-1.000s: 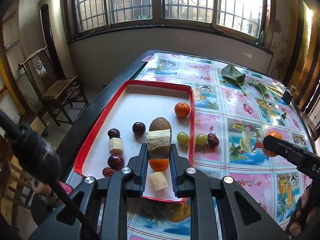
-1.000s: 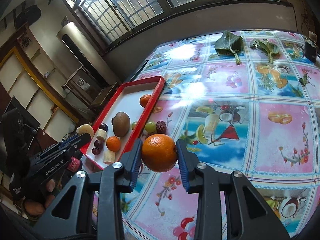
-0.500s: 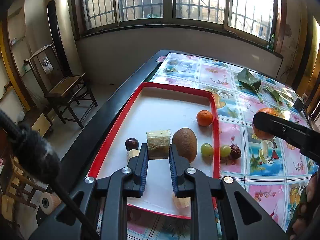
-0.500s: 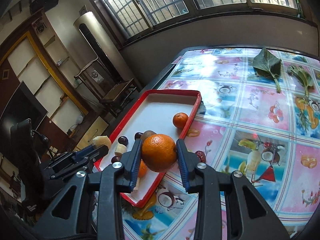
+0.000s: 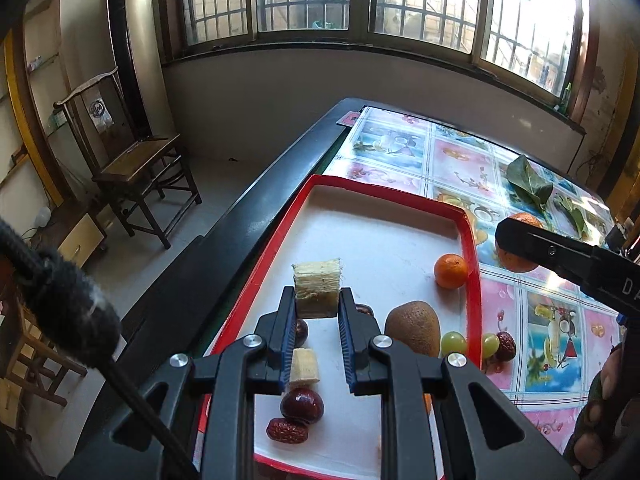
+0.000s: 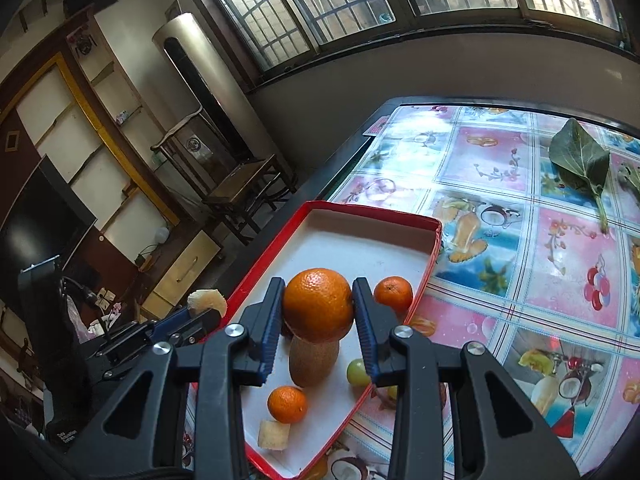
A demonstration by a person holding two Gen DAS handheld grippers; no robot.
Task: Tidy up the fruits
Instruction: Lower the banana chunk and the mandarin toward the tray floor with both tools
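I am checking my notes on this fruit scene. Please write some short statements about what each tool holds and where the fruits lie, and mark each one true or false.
1. The right tool holds a large orange. True.
2. The left tool is empty. False: its fingers grip a pale cut chunk of fruit.
3. The kiwi lies inside the red tray. True.
4. All the green grapes are inside the tray. False: one green grape lies outside it on the tablecloth, beside a red date.
5. A green leaf lies on the tablecloth. True.
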